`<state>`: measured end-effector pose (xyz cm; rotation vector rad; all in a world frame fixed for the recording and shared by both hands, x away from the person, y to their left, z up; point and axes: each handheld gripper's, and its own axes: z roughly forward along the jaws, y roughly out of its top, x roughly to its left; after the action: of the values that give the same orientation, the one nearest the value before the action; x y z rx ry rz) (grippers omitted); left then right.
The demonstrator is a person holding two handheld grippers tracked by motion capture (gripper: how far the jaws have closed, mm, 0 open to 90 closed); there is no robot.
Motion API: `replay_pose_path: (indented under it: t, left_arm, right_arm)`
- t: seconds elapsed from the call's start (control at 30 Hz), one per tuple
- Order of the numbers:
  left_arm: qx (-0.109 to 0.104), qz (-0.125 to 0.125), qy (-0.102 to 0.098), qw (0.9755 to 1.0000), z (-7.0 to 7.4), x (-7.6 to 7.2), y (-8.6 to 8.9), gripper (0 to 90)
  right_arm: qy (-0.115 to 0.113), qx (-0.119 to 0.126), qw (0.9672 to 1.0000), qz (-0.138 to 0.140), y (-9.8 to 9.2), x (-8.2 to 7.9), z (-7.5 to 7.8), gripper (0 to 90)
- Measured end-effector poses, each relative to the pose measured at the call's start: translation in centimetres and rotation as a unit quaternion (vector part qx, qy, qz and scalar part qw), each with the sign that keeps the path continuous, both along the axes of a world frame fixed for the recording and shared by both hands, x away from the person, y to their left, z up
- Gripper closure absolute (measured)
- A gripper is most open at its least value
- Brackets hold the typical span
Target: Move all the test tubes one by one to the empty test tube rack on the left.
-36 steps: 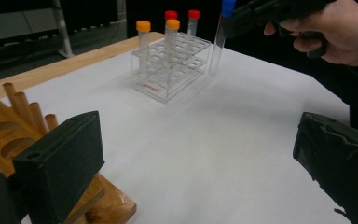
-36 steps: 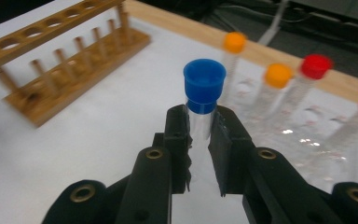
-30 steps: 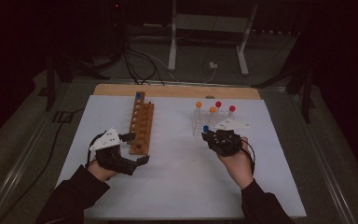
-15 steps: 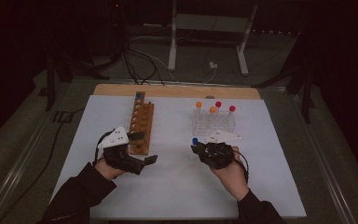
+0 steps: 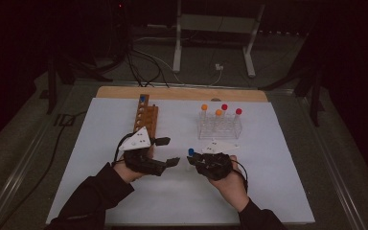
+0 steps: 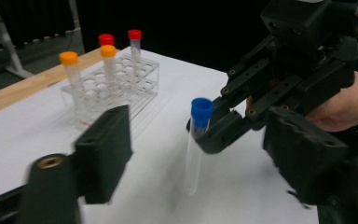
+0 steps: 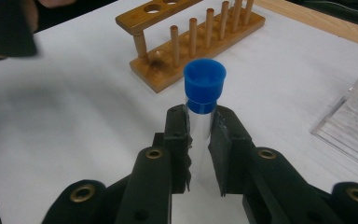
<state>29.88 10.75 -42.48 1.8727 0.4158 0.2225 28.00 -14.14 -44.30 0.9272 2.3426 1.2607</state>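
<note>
Handover step, by the look of it. Right gripper clamped on clear plastic test tube with blue cap, gripped just under the cap, tube upright, bottom end near the white table sheet, near-centre of the sheet, between the two hands. Left gripper jaws apart, just been closing, tube between them but pads not touching it yet; wide gap each side in left gripper view.

Likely next: bring left jaws in on the lower tube body, below the right gripper's hold, squeeze only once centred, then release the right. Risk as judged: thin slick tube, could tip or slip if the right lets go early.

Wooden test tube rack with pegs and holes at far left, one blue-capped tube standing at its far end. Clear acrylic tube rack at far right, holding orange-capped and red-capped tubes.

View differences: left gripper view gives full tube length, the free lower half and the right gripper's hold from the side. Right gripper view gives pads pressed on the tube close up, plus wooden rack pegs beyond. High view gives layout of both racks and both hands; tube there just a blue dot.
</note>
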Motion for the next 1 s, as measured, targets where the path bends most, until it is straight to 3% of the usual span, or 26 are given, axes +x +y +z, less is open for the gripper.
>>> replay_pose_path:
  t: [0.37,0.7,1.0]
  left_arm:
    - [0.011,-0.007,-0.005,0.9999,-0.7,0.8,-3.0,46.9]
    - [0.018,-0.014,-0.005,0.9997,-1.0,1.1,-3.7,70.2]
    - [0.027,-0.015,-0.005,0.9995,-1.0,1.2,-3.9,76.8]
  right_arm:
    - [0.0,0.0,1.0,0.007,0.4,-0.2,0.0,76.8]
    - [-0.003,0.001,1.0,0.007,0.3,-0.2,0.0,76.8]
    - [-0.003,0.002,1.0,0.003,0.2,-0.1,0.1,76.7]
